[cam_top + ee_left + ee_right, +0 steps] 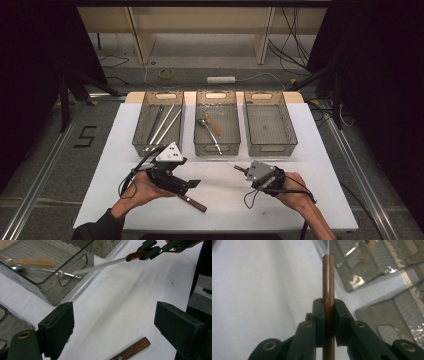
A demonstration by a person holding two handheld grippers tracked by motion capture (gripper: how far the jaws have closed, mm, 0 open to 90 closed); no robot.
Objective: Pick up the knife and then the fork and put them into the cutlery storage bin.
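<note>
My right gripper is shut on the brown wooden handle of a knife, held above the white table. Its thin metal blade points toward the middle tray. In the right gripper view the jaws clamp the handle on both sides. A second wood-handled utensil lies flat on the table near the front edge. My left gripper hovers just over it, open. In the left gripper view that handle's end lies low between the wide-apart jaws, untouched.
Three clear trays stand in a row at the back of the white table. The left tray holds several long metal utensils. The middle tray holds a spoon and a wood-handled piece. Nothing lies in the right tray.
</note>
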